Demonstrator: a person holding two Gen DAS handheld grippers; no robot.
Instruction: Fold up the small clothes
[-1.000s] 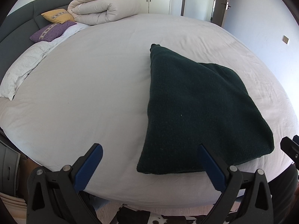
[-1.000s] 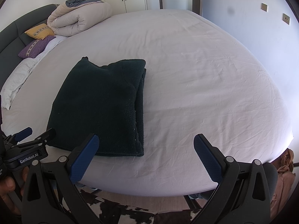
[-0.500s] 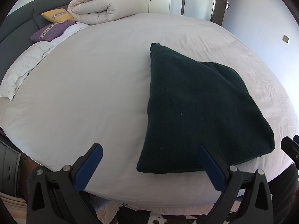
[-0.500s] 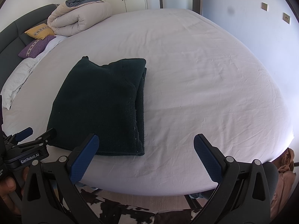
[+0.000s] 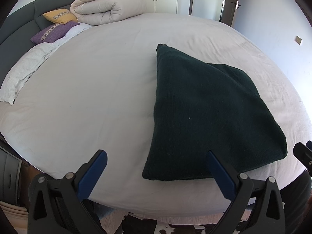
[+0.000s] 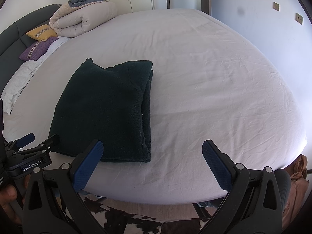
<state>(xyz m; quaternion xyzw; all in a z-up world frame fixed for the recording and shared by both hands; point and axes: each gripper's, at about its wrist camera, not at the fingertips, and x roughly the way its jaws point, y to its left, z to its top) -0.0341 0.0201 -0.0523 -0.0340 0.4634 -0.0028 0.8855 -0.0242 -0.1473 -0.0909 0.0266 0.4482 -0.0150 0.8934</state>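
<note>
Almost nothing has changed over the last second: both my tools hang at the near edge of the bed (image 5: 97, 81) just as before, and the garment (image 5: 210, 117) has not moved. I take that stillness to mean the folding of this piece is done, or nearly so, and that I am pausing before whatever comes next.

My left gripper (image 5: 156, 171) has its jaws spread wide with nothing between them, hovering off the near edge, apart from the cloth. The dark garment lies just to its right, flat on the sheet near that edge, as a thick rectangle; in the right view its stacked layers show along its right side. My right gripper (image 6: 152, 163) hangs further right, jaws wide too and empty, over bare sheet beside the garment's near right corner.

No container is in view. A rolled duvet (image 6: 83, 19) and cushions (image 6: 39, 42) sit at the far left corner.
</note>
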